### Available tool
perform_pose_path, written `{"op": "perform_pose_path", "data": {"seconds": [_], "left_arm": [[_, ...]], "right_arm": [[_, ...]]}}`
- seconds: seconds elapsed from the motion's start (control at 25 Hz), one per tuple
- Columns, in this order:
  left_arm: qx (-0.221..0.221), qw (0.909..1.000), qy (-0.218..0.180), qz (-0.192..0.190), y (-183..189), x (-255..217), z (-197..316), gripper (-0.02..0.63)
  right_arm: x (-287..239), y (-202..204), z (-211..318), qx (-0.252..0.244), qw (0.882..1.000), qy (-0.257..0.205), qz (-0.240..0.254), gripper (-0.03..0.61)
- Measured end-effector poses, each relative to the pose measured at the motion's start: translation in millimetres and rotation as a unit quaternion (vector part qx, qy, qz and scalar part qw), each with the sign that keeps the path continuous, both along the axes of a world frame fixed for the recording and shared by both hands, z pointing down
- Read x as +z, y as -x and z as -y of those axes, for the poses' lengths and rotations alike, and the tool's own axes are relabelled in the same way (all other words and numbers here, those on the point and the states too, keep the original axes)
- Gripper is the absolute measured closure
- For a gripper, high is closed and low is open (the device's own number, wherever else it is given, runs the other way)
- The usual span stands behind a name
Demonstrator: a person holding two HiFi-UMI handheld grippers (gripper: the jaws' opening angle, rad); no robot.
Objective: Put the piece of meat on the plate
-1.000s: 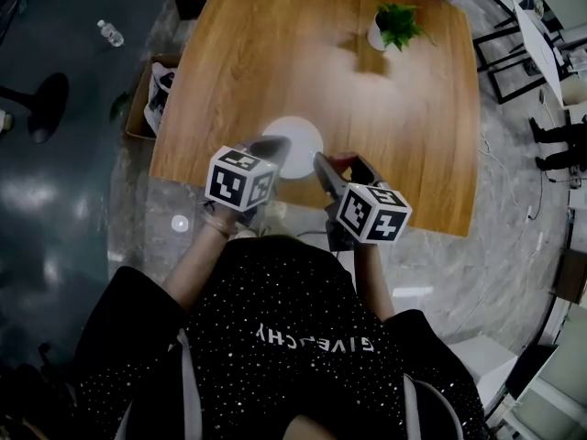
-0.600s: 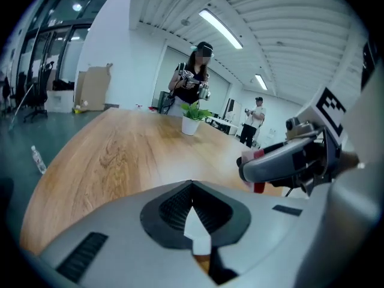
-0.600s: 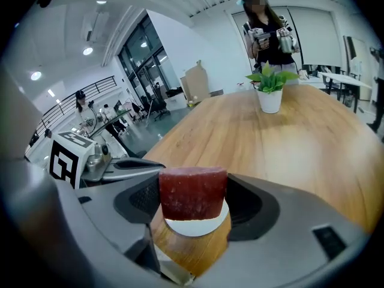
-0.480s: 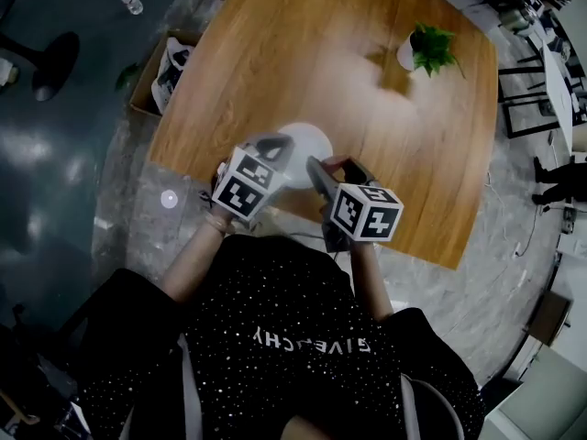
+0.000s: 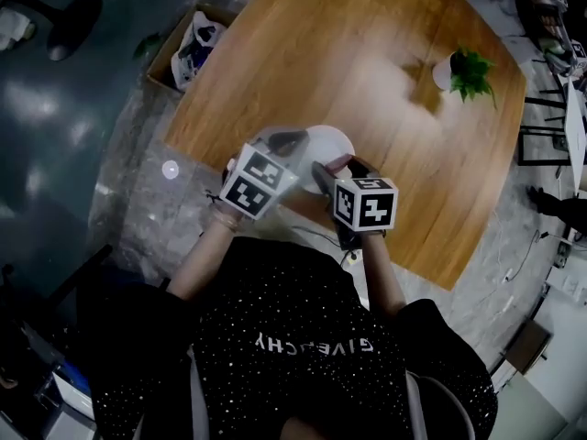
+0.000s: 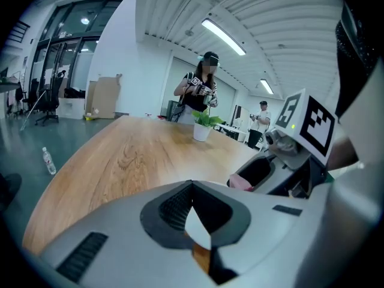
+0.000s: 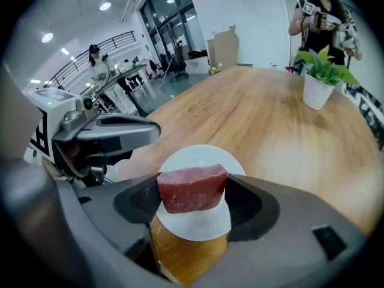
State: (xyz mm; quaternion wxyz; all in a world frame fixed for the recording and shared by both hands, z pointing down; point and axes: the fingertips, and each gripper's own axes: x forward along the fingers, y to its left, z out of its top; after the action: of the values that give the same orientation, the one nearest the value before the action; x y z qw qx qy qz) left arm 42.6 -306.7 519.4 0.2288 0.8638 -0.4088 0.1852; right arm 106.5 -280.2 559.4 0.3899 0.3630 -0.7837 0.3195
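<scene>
Presumably GIVENCHY shirt [image 5: 303, 374]; meat [image 7: 192, 188] near plate [image 7: 198, 224]

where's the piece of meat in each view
Head view: just right of centre, the piece of meat sits in the right gripper, at the plate's edge.
Left gripper view: right of centre, a pink bit in the right gripper.
Right gripper view: centre, between the jaws, plate behind it.
Shared landmark: the potted plant.
</scene>
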Motion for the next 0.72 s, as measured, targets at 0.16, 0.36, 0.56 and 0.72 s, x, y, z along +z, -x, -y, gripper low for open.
{"op": "perform_pose_path", "data": {"seconds": [0.16, 0.36, 0.56, 0.72], "left_arm": [[-0.003, 1.0, 0.006, 0.003, 4, 4, -2, 0.607], [-0.003, 0.9999, 0.012, 0.005, 4, 8, -3, 0.607], [-0.004, 0.9999, 0.015, 0.004, 3, 9, -1, 0.607], [-0.007, 0.9998, 0.018, 0.007, 3, 11, -1, 0.607]], "right_arm": [[6, 9, 0, -0.03, 0.999, -0.006, -0.023, 0.252], [12, 16, 0, -0.044, 0.999, -0.006, -0.028, 0.252], [13, 22, 3, -0.07, 0.996, -0.015, -0.047, 0.252], [15, 31, 7, -0.08, 0.995, -0.022, -0.05, 0.252]]}}
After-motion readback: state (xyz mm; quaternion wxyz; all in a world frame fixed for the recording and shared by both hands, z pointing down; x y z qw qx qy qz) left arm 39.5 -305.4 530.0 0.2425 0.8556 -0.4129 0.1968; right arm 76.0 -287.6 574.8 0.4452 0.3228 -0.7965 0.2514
